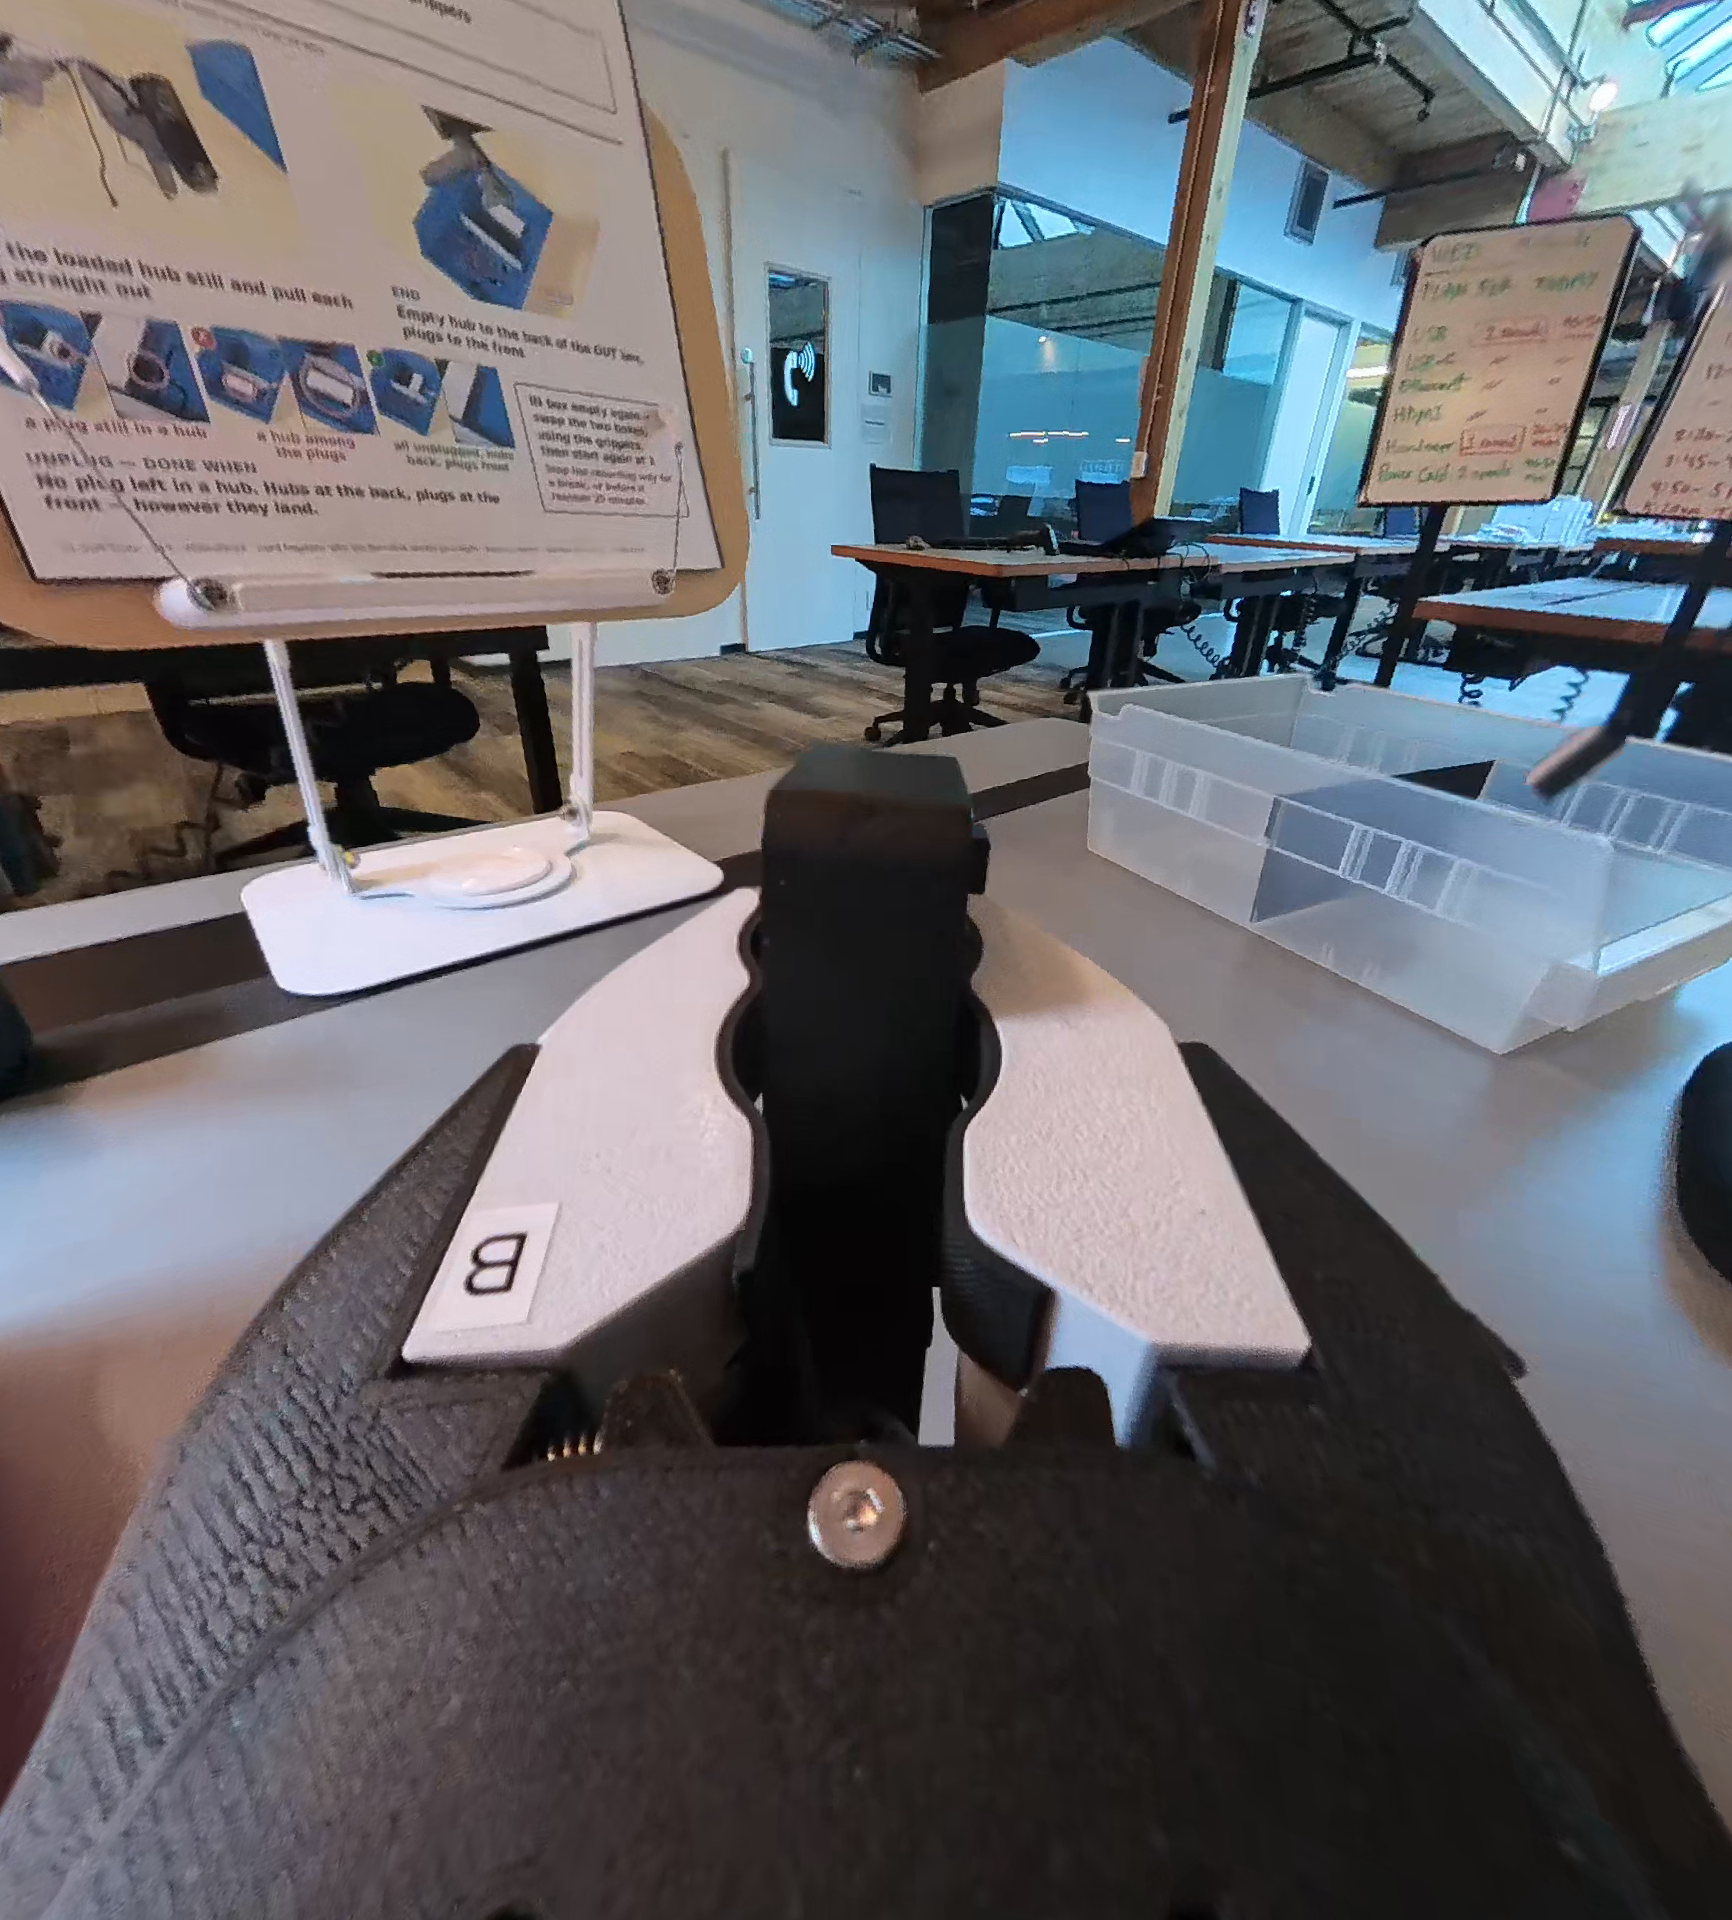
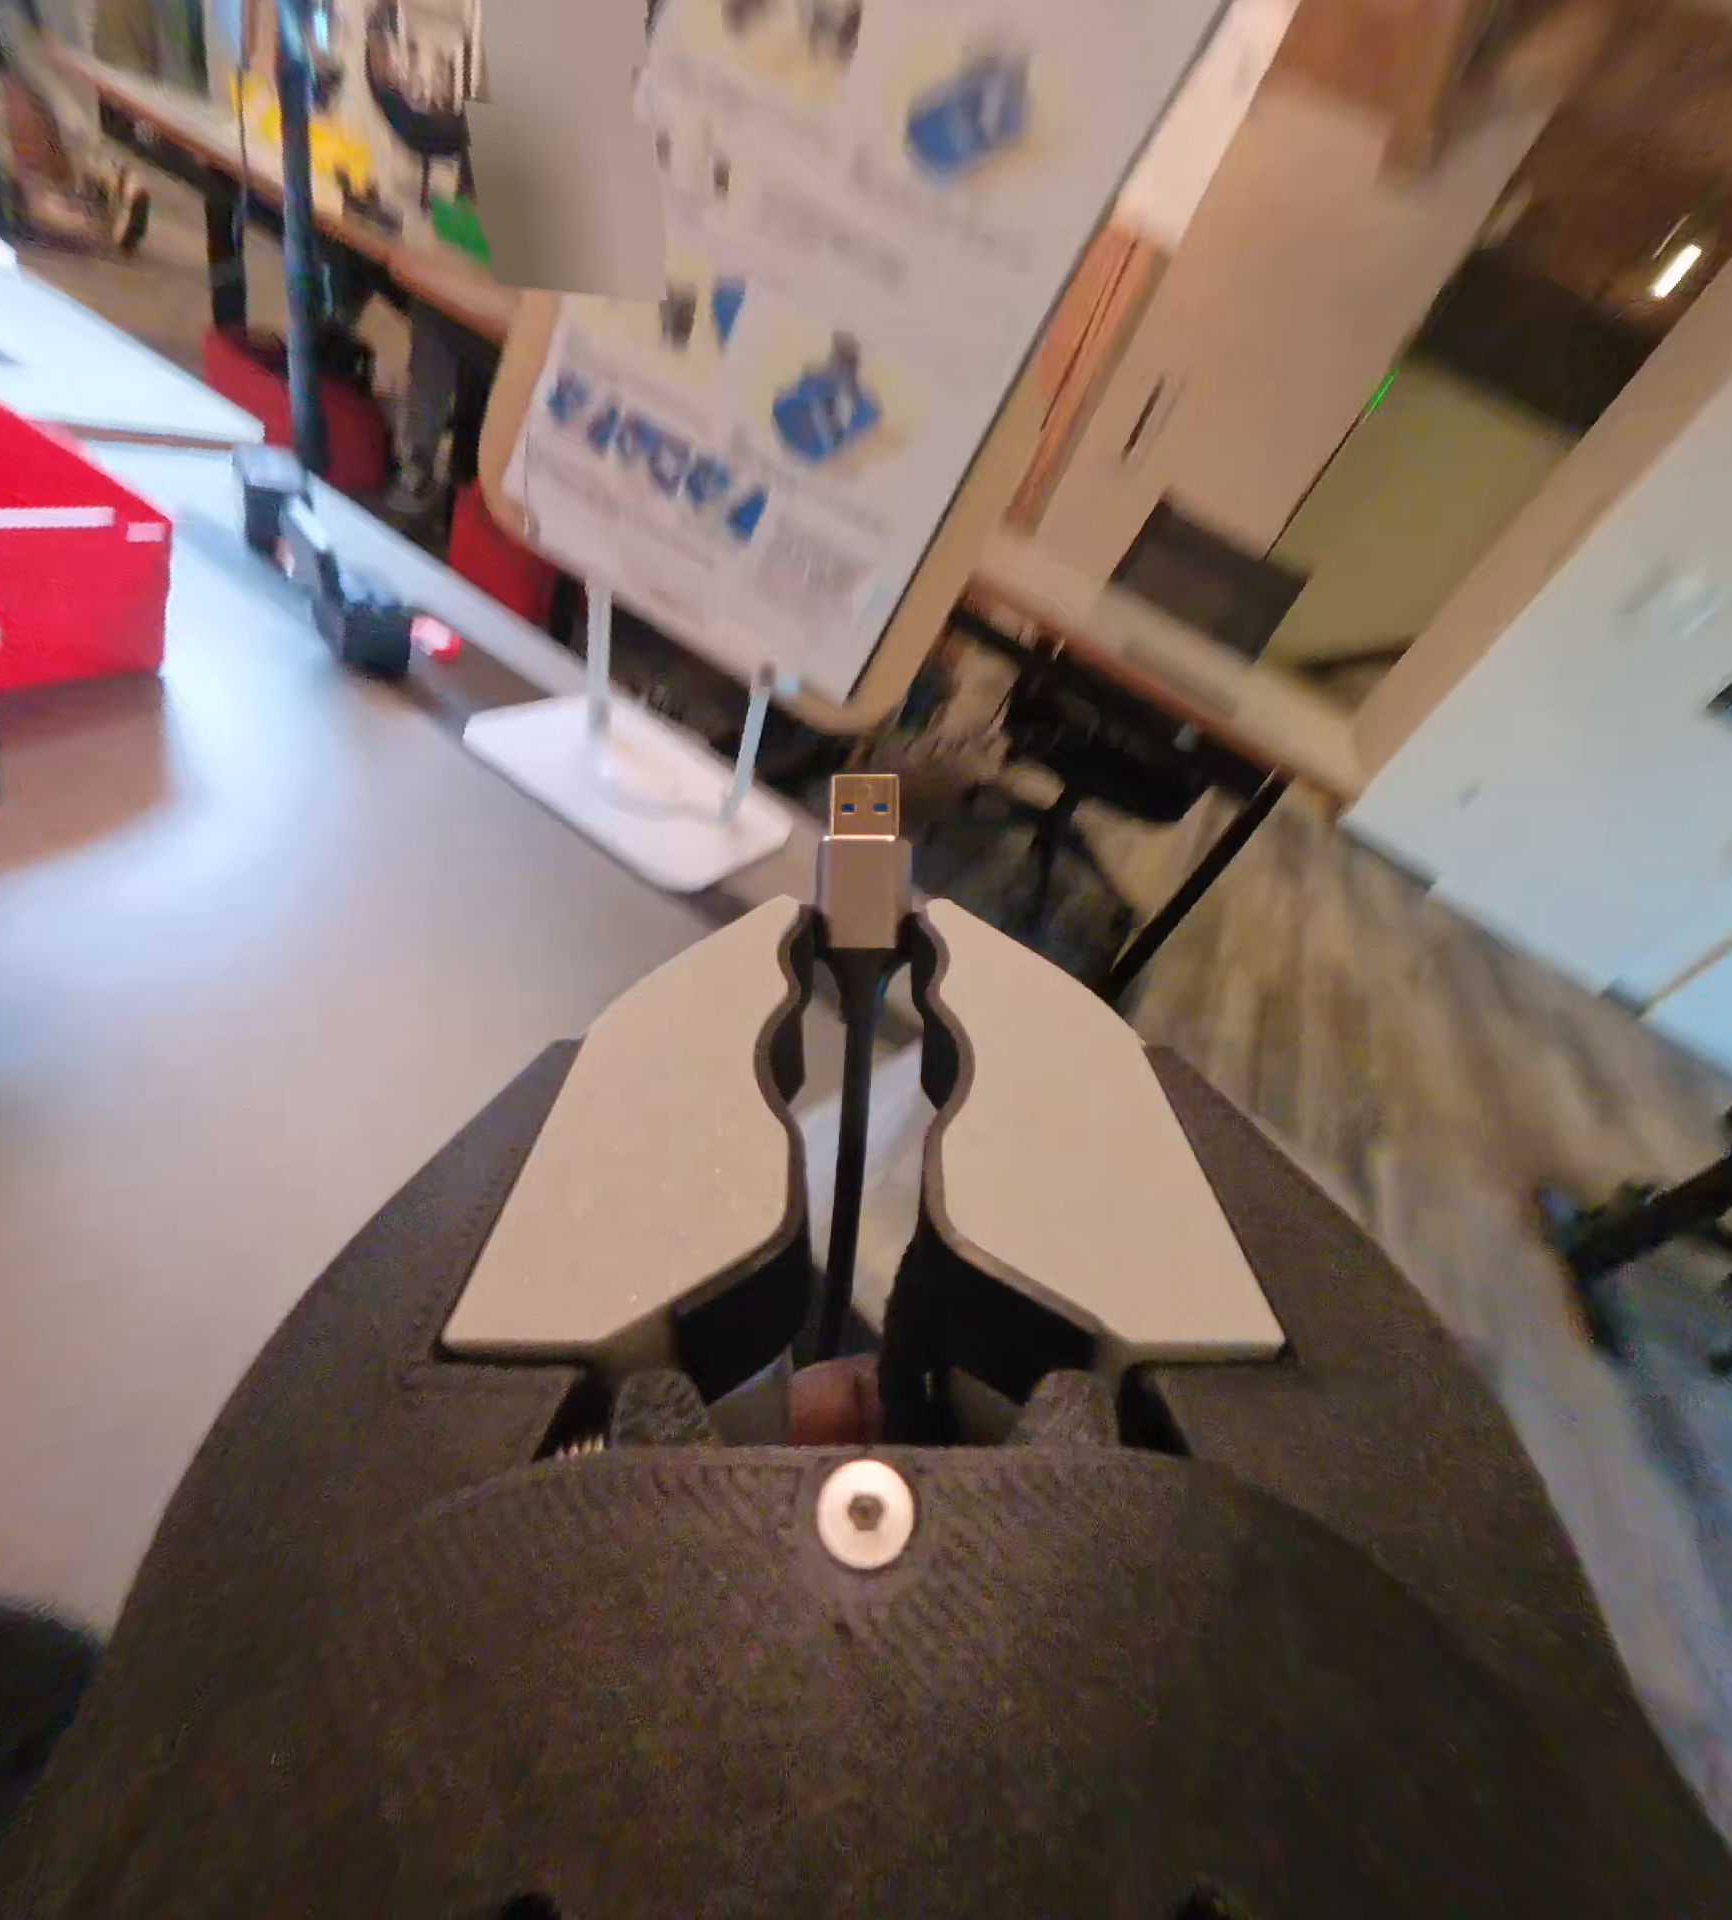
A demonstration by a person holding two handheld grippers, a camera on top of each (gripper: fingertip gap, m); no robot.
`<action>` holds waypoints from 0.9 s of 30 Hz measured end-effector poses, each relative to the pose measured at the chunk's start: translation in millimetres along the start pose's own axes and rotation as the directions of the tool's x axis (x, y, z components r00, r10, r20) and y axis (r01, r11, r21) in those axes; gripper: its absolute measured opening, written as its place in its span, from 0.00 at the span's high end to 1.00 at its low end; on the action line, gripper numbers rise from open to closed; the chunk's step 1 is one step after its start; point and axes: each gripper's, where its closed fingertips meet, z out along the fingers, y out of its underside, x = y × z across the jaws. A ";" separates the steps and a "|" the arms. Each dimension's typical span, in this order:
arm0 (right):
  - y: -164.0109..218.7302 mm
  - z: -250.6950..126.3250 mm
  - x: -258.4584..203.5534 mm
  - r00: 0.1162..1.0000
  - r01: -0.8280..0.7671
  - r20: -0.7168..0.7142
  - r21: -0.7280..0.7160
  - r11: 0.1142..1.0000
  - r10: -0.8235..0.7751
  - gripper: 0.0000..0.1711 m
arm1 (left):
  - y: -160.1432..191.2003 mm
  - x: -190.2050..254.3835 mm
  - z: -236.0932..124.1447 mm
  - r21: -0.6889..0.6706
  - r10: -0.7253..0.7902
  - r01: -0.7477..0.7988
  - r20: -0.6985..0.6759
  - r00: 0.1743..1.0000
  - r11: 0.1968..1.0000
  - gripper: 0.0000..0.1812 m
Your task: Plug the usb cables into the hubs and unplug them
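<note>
left gripper (image 1: pixel 862 935) clamped on hub (image 1: pixel 867 831), held steady as socket | right gripper (image 2: pixel 857 914) pinching plug (image 2: pixel 864 883), tip at 12 so we push straight in | bin (image 1: pixel 1444 862) at 2

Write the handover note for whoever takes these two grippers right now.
Left gripper: shut on the black hub, held upright above the grey table.
Right gripper: shut on the USB plug, metal tip forward, its black cable running back between the fingers.
Clear divided bin sits to the right on the table.
Done: hub and plug are both in hand.
Left: the plug is not in the hub; line them up, push it in, then pull it out.
</note>
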 end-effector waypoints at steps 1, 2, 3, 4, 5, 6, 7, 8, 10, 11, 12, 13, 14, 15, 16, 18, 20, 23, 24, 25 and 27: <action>19.3 2.8 -0.1 0.999 -0.031 0.025 -0.073 0.997 0.033 0.90 | 0.8 -1.1 -0.2 -0.001 -0.009 0.009 0.002 1.000 1.000 0.83; 38.8 5.3 1.5 0.998 -0.045 0.031 -0.149 0.988 0.051 0.90 | 0.9 -2.0 -0.3 -0.001 -0.011 0.011 0.005 1.000 1.000 0.83; 58.0 7.2 4.3 0.998 -0.053 0.026 -0.225 0.973 0.060 0.90 | 0.8 -3.0 -0.4 0.001 -0.010 0.010 0.009 1.000 1.000 0.83; 75.9 8.7 6.7 0.997 -0.064 0.021 -0.295 0.953 0.073 0.90 | 0.7 -3.9 -0.4 0.002 -0.008 0.008 0.013 1.000 1.000 0.83; 92.9 9.5 8.2 0.995 -0.084 0.016 -0.357 0.930 0.096 0.90 | 0.8 -4.5 -0.3 0.003 -0.008 0.008 0.015 1.000 1.000 0.83; 109.2 9.5 7.6 0.991 -0.114 0.017 -0.421 0.900 0.133 0.90 | 1.2 -4.6 -0.2 0.001 -0.011 0.011 0.015 1.000 1.000 0.83; 125.0 8.4 4.3 0.983 -0.148 0.022 -0.487 0.861 0.182 0.90 | 1.9 -4.5 0.0 -0.001 -0.015 0.015 0.013 1.000 1.000 0.83; 139.3 6.3 -1.3 0.970 -0.185 0.031 -0.553 0.812 0.242 0.90 | 2.4 -4.4 0.2 -0.002 -0.018 0.018 0.011 1.000 1.000 0.83; 161.3 0.7 -15.5 0.931 -0.245 0.040 -0.667 0.703 0.363 0.90 | 2.8 -4.2 0.5 -0.004 -0.014 0.014 0.011 1.000 1.000 0.83; 168.8 -1.6 -21.7 0.913 -0.261 0.041 -0.708 0.656 0.407 0.90 | 3.1 -4.0 0.7 -0.006 -0.010 0.010 0.012 1.000 1.000 0.83; 174.8 -3.2 -27.3 0.896 -0.271 0.040 -0.741 0.614 0.443 0.90 | 3.3 -3.9 0.8 -0.008 -0.005 0.005 0.012 1.000 1.000 0.83; 179.9 -4.7 -31.4 0.881 -0.277 0.036 -0.770 0.575 0.472 0.87 | 3.6 -3.5 0.9 -0.009 0.000 0.000 0.012 1.000 1.000 0.83; 183.7 -5.4 -32.8 0.873 -0.280 0.025 -0.792 0.543 0.488 0.84 | 3.6 -3.2 1.0 -0.009 0.005 -0.005 0.012 1.000 1.000 0.83; 185.5 -4.9 -30.7 0.871 -0.290 0.004 -0.801 0.523 0.490 0.80 | 3.5 -2.8 1.2 -0.009 0.006 -0.006 0.010 1.000 1.000 0.83; 183.4 -2.6 -27.6 0.873 -0.303 -0.010 -0.794 0.527 0.487 0.77 | 3.4 -2.4 1.2 -0.009 0.004 -0.004 0.008 1.000 1.000 0.83; 167.4 6.0 -22.3 0.883 -0.311 0.006 -0.741 0.595 0.469 0.70 | 3.8 -2.5 1.7 -0.012 -0.002 0.002 0.008 1.000 1.000 0.83; 141.3 15.8 -16.9 0.912 -0.283 0.045 -0.649 0.706 0.407 0.65 | 4.4 -3.1 2.2 -0.015 -0.007 0.007 0.010 1.000 1.000 0.83; 84.2 31.2 -17.0 0.950 -0.216 0.111 -0.441 0.871 0.292 0.54 | 5.2 -4.2 2.9 -0.022 -0.008 0.008 0.016 1.000 1.000 0.83; 61.1 36.2 -20.9 0.957 -0.192 0.138 -0.355 0.915 0.254 0.48 | 5.1 -5.2 3.1 -0.023 -0.005 0.005 0.024 1.000 1.000 0.83; 36.6 41.1 -27.2 0.961 -0.170 0.169 -0.261 0.950 0.218 0.42 | 4.9 -6.8 3.0 -0.022 -0.003 0.003 0.035 0.999 1.000 0.83; -12.0 49.1 -45.4 0.963 -0.129 0.230 -0.072 0.989 0.142 0.33 | 3.8 -9.7 2.7 -0.017 0.001 0.000 0.052 0.999 1.000 0.83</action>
